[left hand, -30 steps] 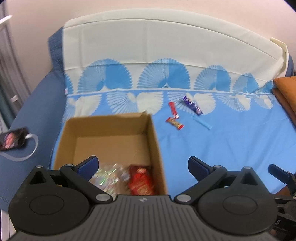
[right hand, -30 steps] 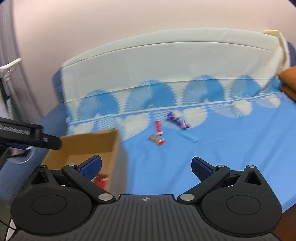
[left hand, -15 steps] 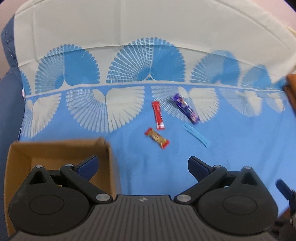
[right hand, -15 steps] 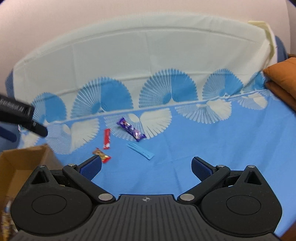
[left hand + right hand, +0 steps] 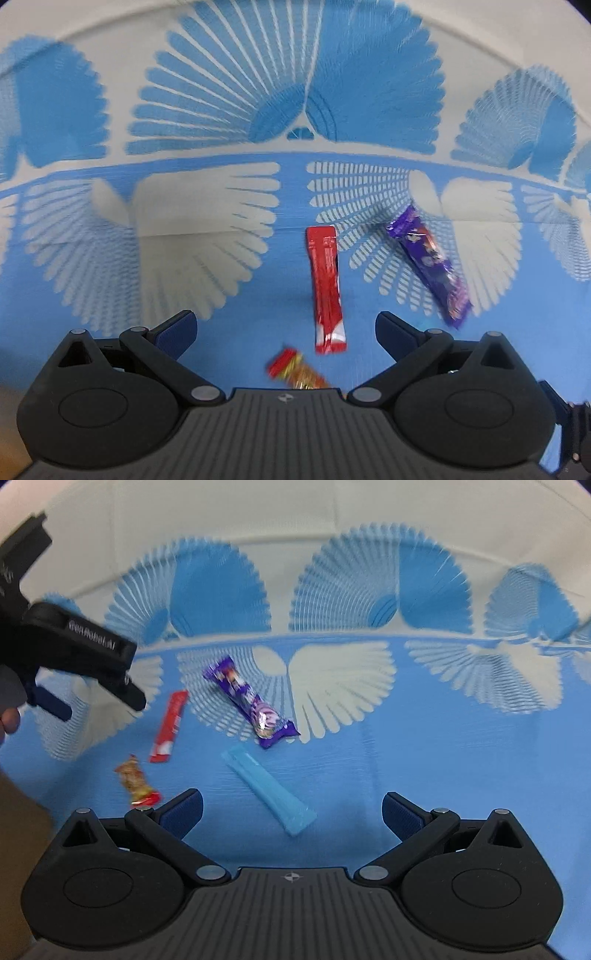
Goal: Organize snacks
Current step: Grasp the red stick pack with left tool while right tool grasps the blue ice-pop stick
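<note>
Blue cloth with white and blue fan prints covers the whole surface, rising to a plain white band at 12 o'clock, and 4 snacks lie loose on it.

Left gripper hangs low over the cloth, fingers spread wide and holding nothing, pointed toward 12 o'clock. Right between its fingers sits the red stick, lying almost straight along the view. Just below that, at 6 o'clock and partly hidden by the gripper body, is the gold bar, blurred. Purple bar lies slanted at 2 o'clock, just beyond the right fingertip.

Right gripper is also splayed apart and empty, hovering above the cloth. Blue stick lies diagonally just ahead of it, its near end between the fingers. Purple bar is at 11 o'clock beyond it, red stick at 10 o'clock, gold bar just off the left fingertip.

From this right view the left gripper shows at 9 o'clock, above the cloth, with a bit of hand at the frame edge. A brown box corner sits at 8 o'clock, its contents out of sight.
</note>
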